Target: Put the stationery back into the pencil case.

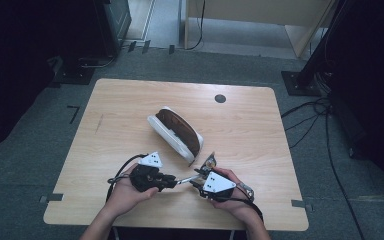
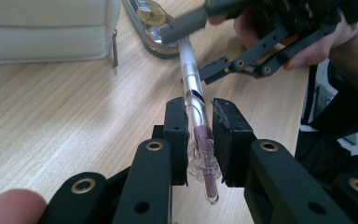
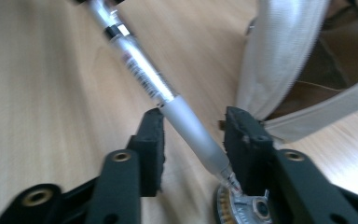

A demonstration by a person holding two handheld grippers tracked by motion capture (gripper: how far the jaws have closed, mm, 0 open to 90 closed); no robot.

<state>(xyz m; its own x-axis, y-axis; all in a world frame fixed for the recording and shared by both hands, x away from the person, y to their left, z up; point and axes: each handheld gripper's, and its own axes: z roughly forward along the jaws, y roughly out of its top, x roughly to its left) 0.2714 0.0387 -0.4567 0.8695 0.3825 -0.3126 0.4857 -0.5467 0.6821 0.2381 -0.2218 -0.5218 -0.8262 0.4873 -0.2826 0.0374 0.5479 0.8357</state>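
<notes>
Nearest the person, both hands sit at the tabletop's (image 1: pixel 130 100) front edge w/ a clear pen (image 2: pixel 193 100) spanning between the two grippers. Left gripper (image 2: pixel 199 135): jaws pinching the pen's clicker end, pink insert visible betw. the pads, so that end looks secured. Right gripper (image 3: pixel 193 140): jaws spread either side of the grey grip section near the tip; one pad seems to brush the barrel, the other stands clear, so no firm hold there yet. Just past the tip, a small round gear-edged object (image 2: pixel 153 18) lies on the tabletop; can't tell what it is. Further out, near mid-tabletop, an open white pencil case (image 1: pixel 176 134) w/ brown lining.

Judgement: pen is out of the case and half-gripped. Left: right side needs to close on the grip section, then whatever two-handed step follows, prob. pulling or twisting the pen apart.
</notes>
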